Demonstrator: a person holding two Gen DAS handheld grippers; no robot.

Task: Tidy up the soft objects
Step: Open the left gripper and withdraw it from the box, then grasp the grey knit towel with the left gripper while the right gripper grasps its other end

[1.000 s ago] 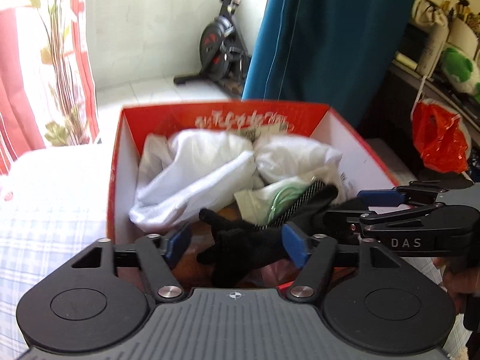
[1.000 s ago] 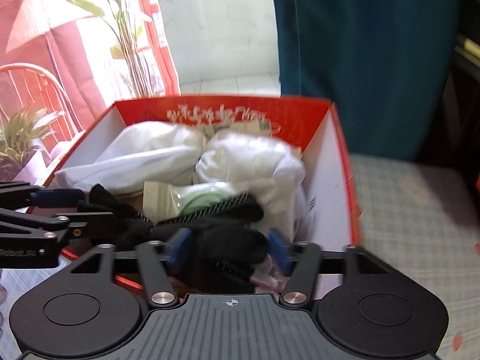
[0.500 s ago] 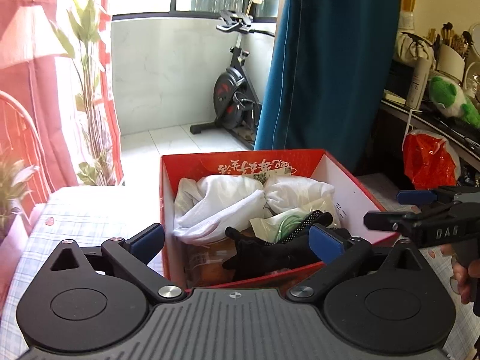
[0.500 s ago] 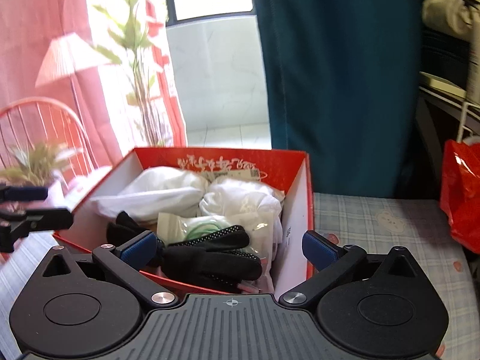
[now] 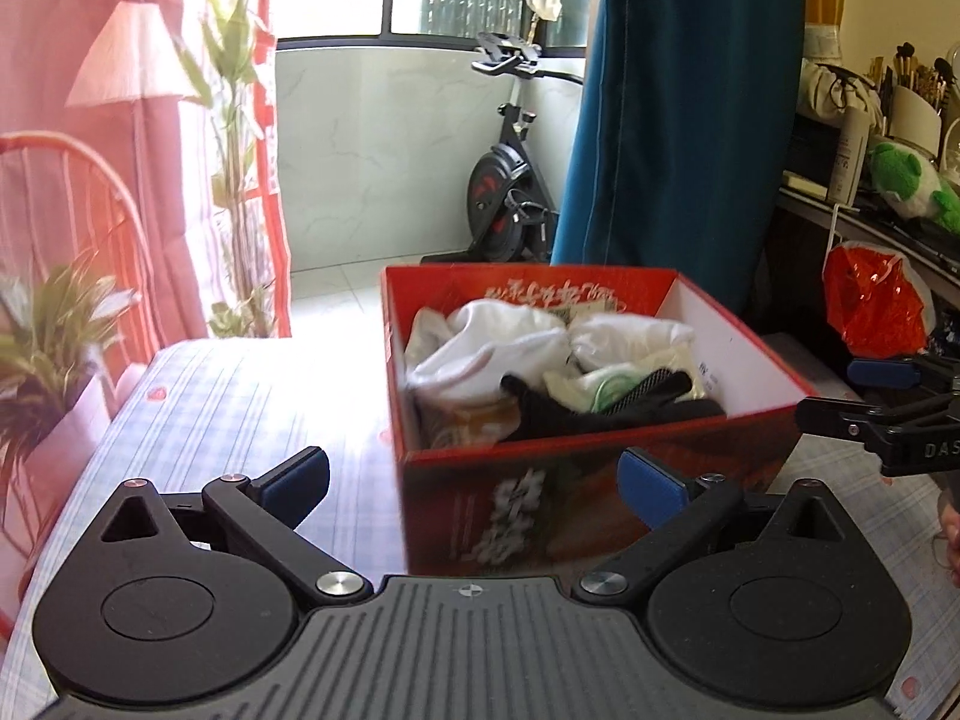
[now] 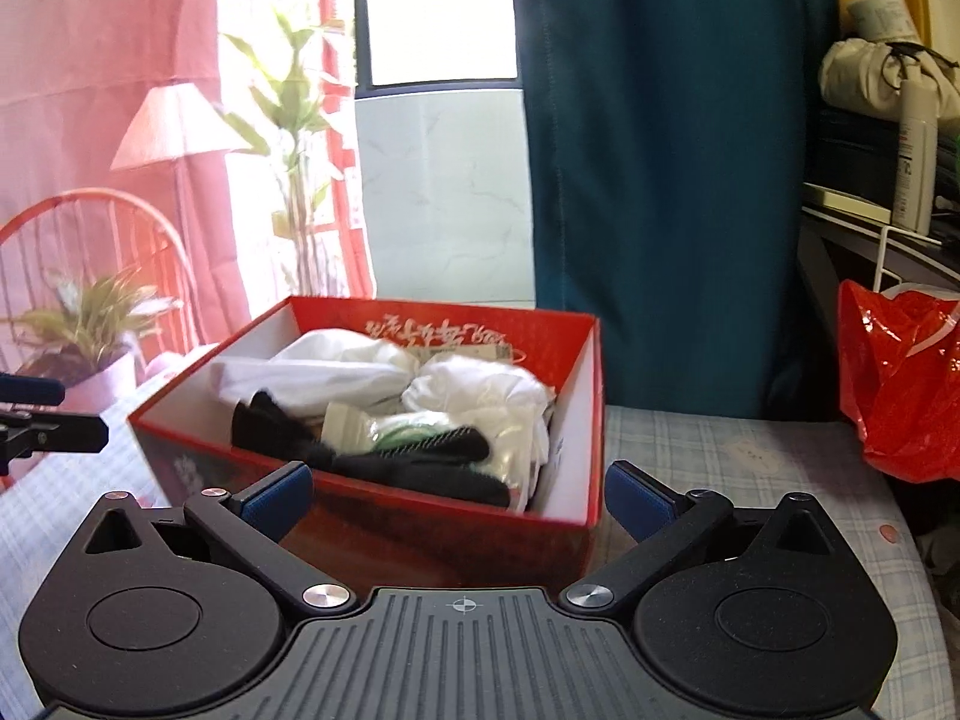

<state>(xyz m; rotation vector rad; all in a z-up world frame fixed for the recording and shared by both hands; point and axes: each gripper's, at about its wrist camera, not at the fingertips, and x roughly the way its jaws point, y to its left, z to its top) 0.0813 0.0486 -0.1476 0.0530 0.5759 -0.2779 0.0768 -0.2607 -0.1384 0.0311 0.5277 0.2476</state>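
A red cardboard box (image 5: pixel 576 498) (image 6: pixel 384 516) stands on the checked tablecloth. Inside lie white cloth bundles (image 5: pixel 480 342) (image 6: pixel 474 390), a pale packet with green inside (image 5: pixel 606 381) (image 6: pixel 396 426) and a black glove-like cloth (image 5: pixel 576 414) (image 6: pixel 414 468) along the near wall. My left gripper (image 5: pixel 474 477) is open and empty, held back from the box's near side. My right gripper (image 6: pixel 459 495) is likewise open and empty in front of the box's near right corner. The right gripper's fingers (image 5: pixel 864 414) show at the right edge of the left wrist view.
The tablecloth (image 5: pixel 240 408) (image 6: pixel 720 456) spreads left and right of the box. A red plastic bag (image 5: pixel 876 306) (image 6: pixel 900 378) hangs at the right by a cluttered shelf. A teal curtain (image 5: pixel 678 120), an exercise bike (image 5: pixel 510 204) and plants (image 5: pixel 54 348) stand behind.
Both grippers opened, letting go of the black cloth, which now lies in the box. Both have drawn back from over the box to in front of it, and the view has tilted up.
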